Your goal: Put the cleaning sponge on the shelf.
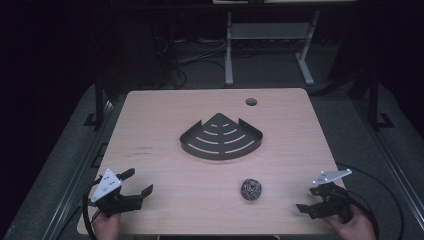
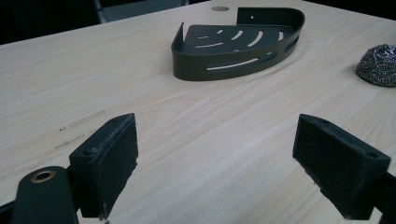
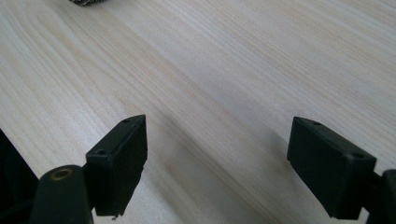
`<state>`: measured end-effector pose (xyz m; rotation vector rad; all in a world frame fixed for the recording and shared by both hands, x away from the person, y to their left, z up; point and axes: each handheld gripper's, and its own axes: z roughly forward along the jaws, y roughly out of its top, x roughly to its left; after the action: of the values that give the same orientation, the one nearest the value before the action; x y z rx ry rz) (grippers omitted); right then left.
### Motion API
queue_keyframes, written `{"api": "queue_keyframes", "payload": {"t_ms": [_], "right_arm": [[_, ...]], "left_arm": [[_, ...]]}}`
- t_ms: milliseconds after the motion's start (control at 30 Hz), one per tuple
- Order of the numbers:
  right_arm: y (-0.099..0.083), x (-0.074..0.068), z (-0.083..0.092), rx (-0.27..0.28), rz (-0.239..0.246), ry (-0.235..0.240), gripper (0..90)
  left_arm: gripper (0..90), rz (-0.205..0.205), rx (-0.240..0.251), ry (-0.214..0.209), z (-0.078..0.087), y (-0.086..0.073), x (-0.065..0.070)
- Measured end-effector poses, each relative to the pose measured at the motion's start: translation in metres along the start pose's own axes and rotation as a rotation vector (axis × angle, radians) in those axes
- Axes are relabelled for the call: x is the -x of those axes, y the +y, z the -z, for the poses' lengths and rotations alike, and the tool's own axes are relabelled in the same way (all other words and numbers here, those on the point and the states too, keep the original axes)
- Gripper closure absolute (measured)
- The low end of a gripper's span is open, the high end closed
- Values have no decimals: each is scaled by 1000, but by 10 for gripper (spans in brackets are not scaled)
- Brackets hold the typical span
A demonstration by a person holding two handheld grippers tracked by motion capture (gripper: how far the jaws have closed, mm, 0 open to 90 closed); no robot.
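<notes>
A pale wooden table (image 1: 165, 165) with fine straight grain carries two things. Near its middle sits a dark metal corner shelf (image 1: 221, 136), a quarter-round tray with a low rim, a curved front wall and arc-shaped slots cut through its floor and front. Nearer the person, toward the right, lies a steel wool scourer (image 1: 251, 189), a small rounded ball of tangled, glinting wire, grey with faint coloured flecks; it rests on bare wood, well apart from the shelf and nearer the right gripper (image 1: 312, 200) than the left gripper (image 1: 139, 182). Both grippers are matte black with blocky pads, the left ones slightly fuzzy at the edges. Each hovers at its near corner, jaws spread wide, nothing between them.
</notes>
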<state>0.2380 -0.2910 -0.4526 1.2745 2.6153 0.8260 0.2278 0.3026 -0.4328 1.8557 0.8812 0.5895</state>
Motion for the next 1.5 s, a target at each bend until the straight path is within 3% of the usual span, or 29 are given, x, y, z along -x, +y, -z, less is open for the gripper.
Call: {"api": "queue_keyframes", "payload": {"t_ms": [1500], "right_arm": [[20, -29, -16, -45, 98, 41, 176]], "left_arm": [[135, -3, 5, 0, 2, 0, 2]]}}
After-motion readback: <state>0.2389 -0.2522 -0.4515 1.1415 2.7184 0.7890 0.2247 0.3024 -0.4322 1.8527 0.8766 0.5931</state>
